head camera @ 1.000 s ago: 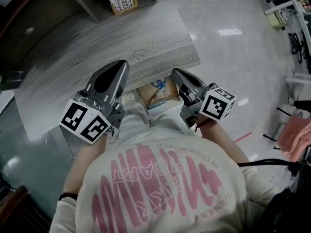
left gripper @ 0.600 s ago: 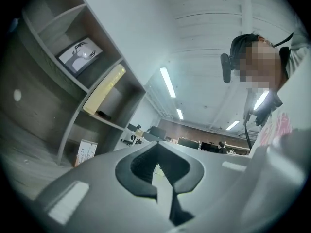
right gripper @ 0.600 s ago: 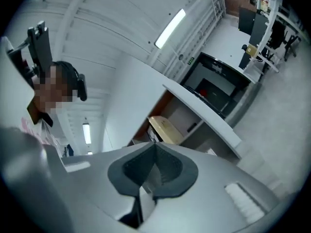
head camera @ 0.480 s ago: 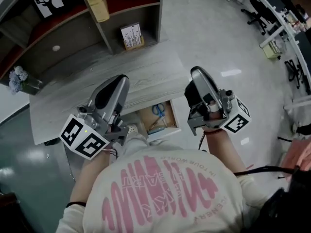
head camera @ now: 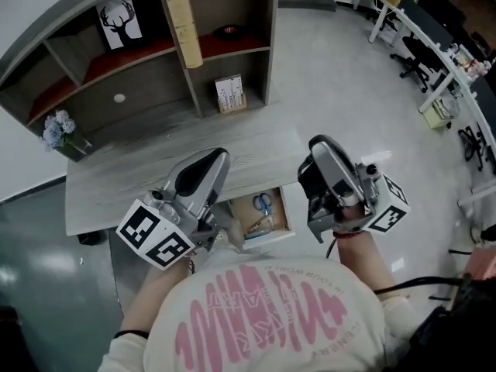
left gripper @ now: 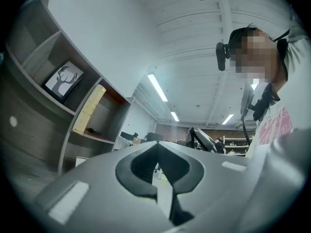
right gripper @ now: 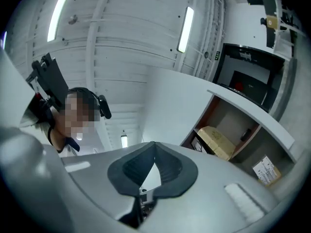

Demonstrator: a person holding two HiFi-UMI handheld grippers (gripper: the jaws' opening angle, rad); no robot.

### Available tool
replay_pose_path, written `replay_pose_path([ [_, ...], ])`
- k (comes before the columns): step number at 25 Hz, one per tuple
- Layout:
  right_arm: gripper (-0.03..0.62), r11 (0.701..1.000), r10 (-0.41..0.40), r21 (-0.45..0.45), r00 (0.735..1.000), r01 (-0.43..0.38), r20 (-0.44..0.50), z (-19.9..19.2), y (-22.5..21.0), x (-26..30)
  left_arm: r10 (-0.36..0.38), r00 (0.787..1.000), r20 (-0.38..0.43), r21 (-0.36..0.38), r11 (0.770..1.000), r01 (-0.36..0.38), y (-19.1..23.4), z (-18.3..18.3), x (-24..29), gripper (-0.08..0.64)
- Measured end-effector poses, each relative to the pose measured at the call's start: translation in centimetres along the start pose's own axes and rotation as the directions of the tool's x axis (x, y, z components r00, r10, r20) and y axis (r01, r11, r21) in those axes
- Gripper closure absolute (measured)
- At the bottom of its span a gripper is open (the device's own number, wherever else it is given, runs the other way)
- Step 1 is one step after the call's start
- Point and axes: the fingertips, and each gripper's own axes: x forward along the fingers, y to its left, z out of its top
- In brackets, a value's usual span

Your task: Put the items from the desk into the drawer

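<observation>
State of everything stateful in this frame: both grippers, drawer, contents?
left gripper: shut, nothing between the jaws
right gripper: shut, nothing between the jaws
drawer: open
scissors: lying inside the drawer

A wooden shelf unit (head camera: 155, 60) with open compartments occupied the upper left of the head view, a glossy pale floor (head camera: 341, 76) extended to its right, office chairs (head camera: 415, 56) stood at the upper right, and strip lights (left gripper: 158, 87) lined the white ceiling (right gripper: 121, 42).

Grey wood-grain desk (head camera: 139, 184): flower vase (head camera: 62, 134) at back-left corner, white box (head camera: 229, 94) upright at back.
</observation>
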Motion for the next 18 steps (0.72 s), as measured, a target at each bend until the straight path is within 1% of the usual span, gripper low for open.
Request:
replay_pose_path([
  [2,0.586,0.999,-0.027,-0.027,1.0,0.026,-0.005,0.0,-0.1,-0.2,0.007,1.0,-0.003,0.005,1.0,-0.007,-0.2,-0.1,-0.3,0.541],
  [3,0.586,0.999,-0.033,-0.025,0.999,0.033,-0.004,0.0,-0.1,-0.2,0.008,1.0,-0.004,0.003,1.0,-0.008,-0.2,-0.2,-0.5,0.54],
  [5,0.58,1.0,-0.025,0.01,1.0,0.025,0.001,-0.2,-0.1,-0.1,0.0,1.0,0.001,-0.005,1.0,0.0,-0.4,-0.2,-0.6,0.54],
  [7,0.503,0.998,0.007,0.059,1.0,-0.008,0.002,-0.4,0.0,0.2,-0.016,1.0,0.017,-0.012,1.0,0.016,-0.6,0.1,-0.7,0.54],
  [8,0.486,0.997,0.024,0.076,1.0,-0.024,0.0,-0.6,0.0,0.4,-0.024,0.999,0.024,-0.012,1.0,0.025,-0.6,0.3,-0.8,0.54],
  [10,0.477,0.996,0.045,0.082,0.999,-0.043,-0.023,-1.1,0.0,0.9,-0.041,0.999,0.024,0.002,0.999,0.041,-0.7,0.6,-0.8,0.54],
  [12,0.468,0.999,0.042,0.034,0.997,-0.04,-0.067,-1.8,-0.2,1.8,-0.057,0.998,0.0,0.032,0.998,0.057,-0.5,0.7,-0.6,0.54],
  [14,0.462,0.998,0.036,-0.045,0.994,-0.041,-0.106,-2.0,-0.6,3.0,-0.069,0.997,-0.027,0.064,0.995,0.071,0.2,0.8,-0.1,0.54],
  [16,0.522,0.99,0.049,-0.127,0.987,-0.069,-0.151,-2.1,-1.1,4.2,-0.08,0.996,-0.043,0.078,0.993,0.083,1.2,1.1,0.5,0.54],
  [18,0.553,0.974,0.034,-0.214,0.979,-0.077,-0.2,-1.9,-2.2,5.8,-0.098,0.994,-0.055,0.08,0.992,0.102,2.7,1.4,1.1,0.54],
])
